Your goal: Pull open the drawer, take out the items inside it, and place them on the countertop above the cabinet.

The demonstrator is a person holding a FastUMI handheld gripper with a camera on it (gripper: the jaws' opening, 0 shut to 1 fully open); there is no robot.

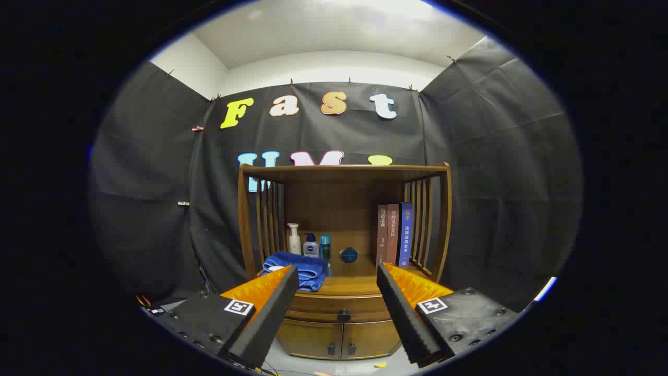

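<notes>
- Standing before the cabinet (pixel 344 219): a wooden unit with slatted sides, an open shelf above, one drawer (pixel 342 308) under the countertop (pixel 355 284), and two small doors (pixel 339 339) below that.
- Drawer: shut, front flush with the frame; a single dark knob (pixel 343 315) at its centre. Contents hidden.
- Gripper (pixel 337 274): fingers spread wide, nothing between them; held off from the cabinet, apart from it, with the knob in line between the two fingers and beyond them.
- Countertop, left part: folded blue towel (pixel 295 269) near the front; behind it three bottles (pixel 310 245) in a row.
- Countertop, middle: small blue lidded pot (pixel 349 255) toward the back, with bare wood in front of it.
- Countertop, right part: three books (pixel 395 235) upright against the slats.
- Step in hand, as judged: the approach to the drawer; the pull not yet begun.
- Next move calls for: advancing level toward the knob, narrowing the fingers to pinch it from both sides, then drawing straight back so the drawer does not bind.
- Placing room, as judged: the bare strip of countertop between towel and books looks the likeliest spot.
</notes>
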